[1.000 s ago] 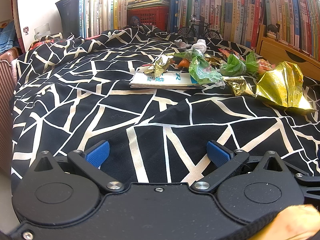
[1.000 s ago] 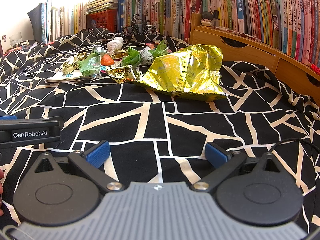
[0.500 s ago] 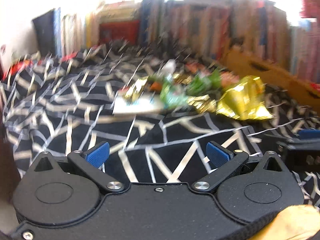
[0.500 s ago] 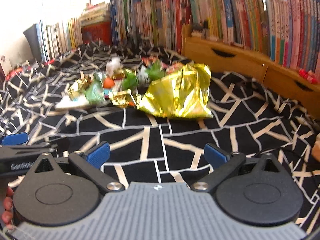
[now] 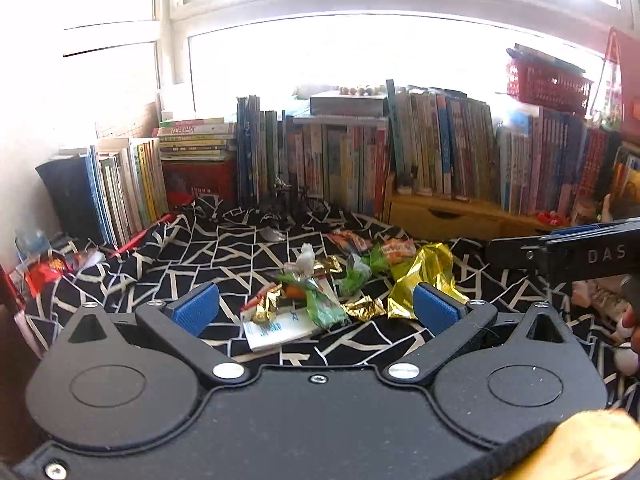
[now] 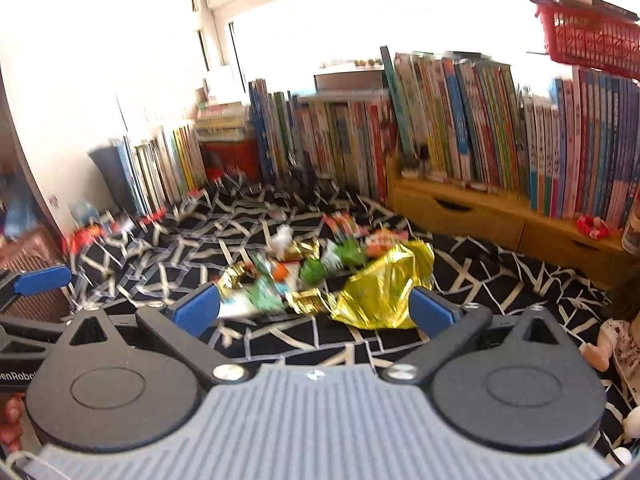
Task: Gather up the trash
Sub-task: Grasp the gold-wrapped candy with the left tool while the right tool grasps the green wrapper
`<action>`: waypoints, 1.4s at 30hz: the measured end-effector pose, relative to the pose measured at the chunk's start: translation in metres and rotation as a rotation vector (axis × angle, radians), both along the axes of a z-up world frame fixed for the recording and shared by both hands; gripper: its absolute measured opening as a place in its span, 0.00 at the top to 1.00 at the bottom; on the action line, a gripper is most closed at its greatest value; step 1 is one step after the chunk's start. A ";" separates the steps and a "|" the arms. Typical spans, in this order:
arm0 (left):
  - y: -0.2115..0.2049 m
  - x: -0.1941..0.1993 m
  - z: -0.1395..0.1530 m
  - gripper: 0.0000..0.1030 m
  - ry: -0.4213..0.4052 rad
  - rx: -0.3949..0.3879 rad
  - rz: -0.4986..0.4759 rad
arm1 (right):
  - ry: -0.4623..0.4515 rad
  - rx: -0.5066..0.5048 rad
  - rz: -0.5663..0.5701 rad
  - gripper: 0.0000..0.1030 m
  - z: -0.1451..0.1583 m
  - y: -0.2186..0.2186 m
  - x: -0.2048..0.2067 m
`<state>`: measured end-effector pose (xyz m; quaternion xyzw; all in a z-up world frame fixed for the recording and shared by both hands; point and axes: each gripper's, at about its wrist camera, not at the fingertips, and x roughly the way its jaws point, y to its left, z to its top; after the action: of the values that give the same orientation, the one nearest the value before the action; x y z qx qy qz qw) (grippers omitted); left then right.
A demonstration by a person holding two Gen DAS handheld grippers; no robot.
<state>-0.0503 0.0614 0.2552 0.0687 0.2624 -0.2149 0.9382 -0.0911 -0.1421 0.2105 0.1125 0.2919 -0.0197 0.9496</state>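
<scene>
Both the left gripper (image 5: 316, 310) and right gripper (image 6: 314, 308) were spread wide, holding nothing — trash pile (image 5: 340, 288) sat on the bed (image 5: 200, 248) at 12 o'clock. I'd start with the gold wrapper (image 6: 384, 288), 1 o'clock, pinching a crumpled edge

Crumpled foil wrappers (image 5: 424, 280) heaped on bedspread (image 5: 200, 248)

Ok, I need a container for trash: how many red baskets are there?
2: one red basket atop the books at upper right, another under the book stack at back left. More may be hidden.
</scene>
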 end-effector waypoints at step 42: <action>-0.002 0.271 -0.219 0.42 0.367 0.202 -0.249 | 0.348 0.036 0.142 0.30 -0.157 0.051 0.267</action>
<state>0.2207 0.0596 0.0363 0.1540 0.4381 -0.3102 0.8296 0.1761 -0.0916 0.0533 0.1033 0.4593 0.0334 0.8816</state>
